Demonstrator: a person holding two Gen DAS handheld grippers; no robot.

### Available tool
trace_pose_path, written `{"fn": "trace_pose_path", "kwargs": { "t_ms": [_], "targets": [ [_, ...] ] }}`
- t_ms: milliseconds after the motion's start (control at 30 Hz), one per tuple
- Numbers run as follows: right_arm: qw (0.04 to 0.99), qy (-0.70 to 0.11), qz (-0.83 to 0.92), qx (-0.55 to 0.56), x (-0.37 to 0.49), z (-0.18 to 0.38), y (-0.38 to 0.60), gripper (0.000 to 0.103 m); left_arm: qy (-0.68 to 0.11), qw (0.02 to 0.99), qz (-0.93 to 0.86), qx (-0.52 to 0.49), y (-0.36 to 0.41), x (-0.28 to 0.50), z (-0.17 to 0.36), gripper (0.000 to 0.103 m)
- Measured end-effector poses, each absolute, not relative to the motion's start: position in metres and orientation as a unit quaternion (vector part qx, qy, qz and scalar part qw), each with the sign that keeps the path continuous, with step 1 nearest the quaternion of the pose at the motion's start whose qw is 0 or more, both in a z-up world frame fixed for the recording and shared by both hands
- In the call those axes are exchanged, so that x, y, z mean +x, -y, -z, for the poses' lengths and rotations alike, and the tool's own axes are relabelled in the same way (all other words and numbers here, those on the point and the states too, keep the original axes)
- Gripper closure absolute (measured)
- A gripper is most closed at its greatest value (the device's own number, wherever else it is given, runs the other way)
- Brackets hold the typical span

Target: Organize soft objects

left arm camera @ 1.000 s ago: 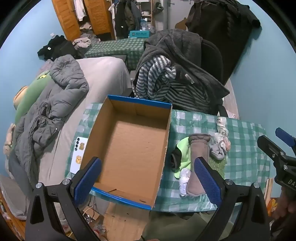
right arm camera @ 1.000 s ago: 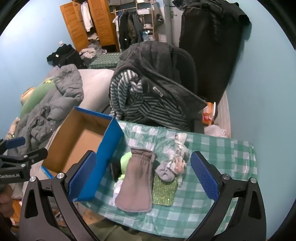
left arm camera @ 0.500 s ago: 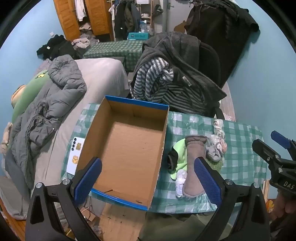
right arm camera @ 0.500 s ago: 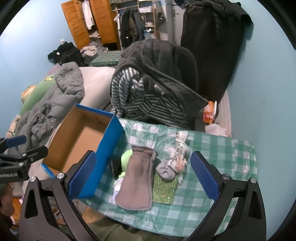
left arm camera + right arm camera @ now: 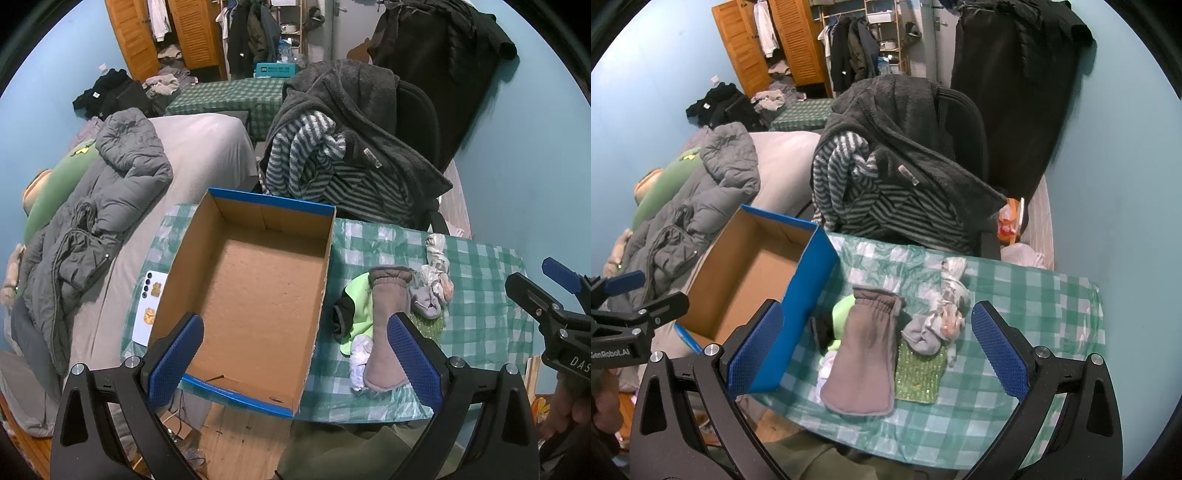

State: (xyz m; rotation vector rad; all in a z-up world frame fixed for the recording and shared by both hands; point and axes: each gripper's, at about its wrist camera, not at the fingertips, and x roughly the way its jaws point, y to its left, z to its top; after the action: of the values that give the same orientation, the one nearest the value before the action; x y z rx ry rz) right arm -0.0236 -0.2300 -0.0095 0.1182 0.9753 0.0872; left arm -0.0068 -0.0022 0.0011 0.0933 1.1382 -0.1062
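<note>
Hovering both grippers, fingers wide and empty: right gripper (image 5: 873, 349) framing the grey mitten (image 5: 864, 354) for pickup, left gripper (image 5: 295, 363) lining up the cardboard box (image 5: 255, 291) as the drop spot.

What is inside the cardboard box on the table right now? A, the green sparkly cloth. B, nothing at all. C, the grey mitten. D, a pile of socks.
B: the cardboard box shows only its bare floor, while the grey mitten and the other soft things lie on the checked tablecloth beside it.
</note>
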Motion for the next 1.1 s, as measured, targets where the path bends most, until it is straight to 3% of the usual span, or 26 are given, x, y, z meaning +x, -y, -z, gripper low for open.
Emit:
{"fn": "trace_pose_path", "kwargs": {
  "t_ms": [1100],
  "targets": [
    [0.879,-0.471,-0.043,0.058,-0.023,0.009,0.233,0.002,-0.542,0.837,0.055,0.055,0.013,-0.013,0.006,0.002]
  ]
}}
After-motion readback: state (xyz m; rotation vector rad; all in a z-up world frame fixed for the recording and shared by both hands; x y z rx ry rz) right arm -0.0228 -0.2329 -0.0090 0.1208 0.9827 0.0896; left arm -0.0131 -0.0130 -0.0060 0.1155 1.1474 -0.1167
